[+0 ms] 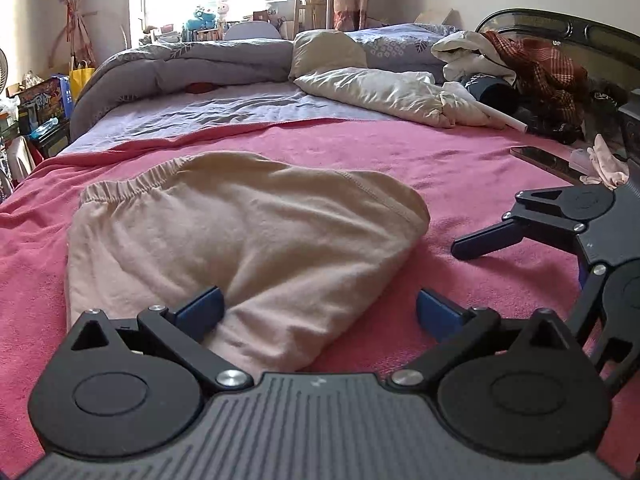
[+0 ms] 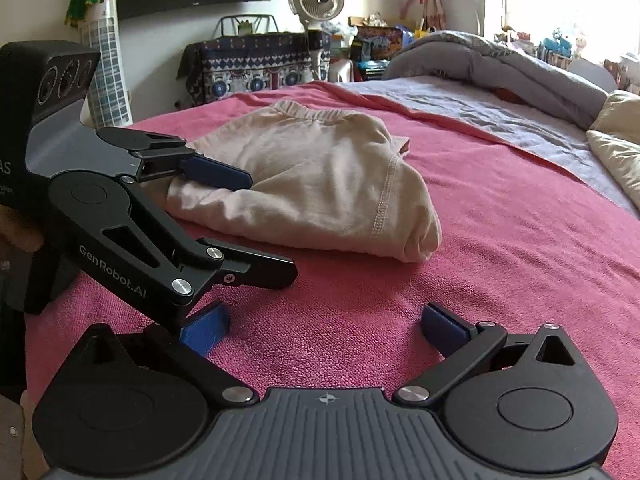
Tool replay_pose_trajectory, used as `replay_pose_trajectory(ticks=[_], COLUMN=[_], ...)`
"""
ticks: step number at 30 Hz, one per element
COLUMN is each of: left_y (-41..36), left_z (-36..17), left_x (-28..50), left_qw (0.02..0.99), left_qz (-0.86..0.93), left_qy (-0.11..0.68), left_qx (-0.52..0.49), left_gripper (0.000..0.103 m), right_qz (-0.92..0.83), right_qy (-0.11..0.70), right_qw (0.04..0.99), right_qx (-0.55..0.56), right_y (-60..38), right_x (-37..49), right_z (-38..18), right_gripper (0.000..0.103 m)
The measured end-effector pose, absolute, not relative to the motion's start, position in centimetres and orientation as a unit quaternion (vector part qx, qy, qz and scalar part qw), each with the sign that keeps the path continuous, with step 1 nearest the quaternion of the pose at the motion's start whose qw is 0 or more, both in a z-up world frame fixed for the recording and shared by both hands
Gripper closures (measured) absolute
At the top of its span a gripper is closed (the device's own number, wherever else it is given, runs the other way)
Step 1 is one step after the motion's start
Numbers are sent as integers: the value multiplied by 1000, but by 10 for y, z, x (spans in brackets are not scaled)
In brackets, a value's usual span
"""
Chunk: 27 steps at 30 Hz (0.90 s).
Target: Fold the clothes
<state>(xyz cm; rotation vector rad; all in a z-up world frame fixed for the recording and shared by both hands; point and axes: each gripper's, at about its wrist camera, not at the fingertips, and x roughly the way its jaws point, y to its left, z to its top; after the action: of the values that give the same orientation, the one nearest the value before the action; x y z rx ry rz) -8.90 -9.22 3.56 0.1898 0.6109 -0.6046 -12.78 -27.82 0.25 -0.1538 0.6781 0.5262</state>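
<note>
A bed [image 1: 360, 104] fills both views, and the near part of it is covered by a pink blanket [image 1: 460, 168]. A grey quilt [image 1: 180, 68] is bunched along the far side of the bed, beyond the blanket, with a cream pillow [image 1: 384, 90] toward the headboard [image 1: 560, 28] end and a heap of clothes with a red checked piece [image 1: 548, 68] against the headboard itself. On the middle of the pink blanket lies the beige folded garment [image 1: 240, 236], its elastic waistband [image 1: 128, 190] on the edge away from the cameras and a stitched seam running down the fold on its headboard side. The left gripper [image 1: 318, 312] is low over the blanket at the garment's near edge, its blue-padded fingers [image 1: 202, 308] spread wide and released; one finger rests on the cloth, the other is over bare blanket beside the garment. The right gripper [image 2: 324, 320] is just beside the left one, on the headboard side of the garment and clear of it, fingers [image 2: 444, 326] likewise spread and gripping nothing, only pink blanket between them. A dark phone [image 1: 548, 160] lies on the blanket near the headboard, with a crumpled pale pink cloth [image 1: 606, 162] just past it.
</note>
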Motion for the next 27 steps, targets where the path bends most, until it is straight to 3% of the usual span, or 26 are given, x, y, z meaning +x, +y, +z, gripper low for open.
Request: replay_pose_trajectory(ticks=[27], left_y=[-86], left_z=[34], left_x=[-86], left_qw=[904], left_qz=[-296], left_qy=[293], left_qx=[96], left_gripper=[0], right_qz=[265], right_qy=[328], right_qw=[904], right_qx=[-72], right_y=[-281], right_x=[-128], right_z=[2], right_gripper=[0])
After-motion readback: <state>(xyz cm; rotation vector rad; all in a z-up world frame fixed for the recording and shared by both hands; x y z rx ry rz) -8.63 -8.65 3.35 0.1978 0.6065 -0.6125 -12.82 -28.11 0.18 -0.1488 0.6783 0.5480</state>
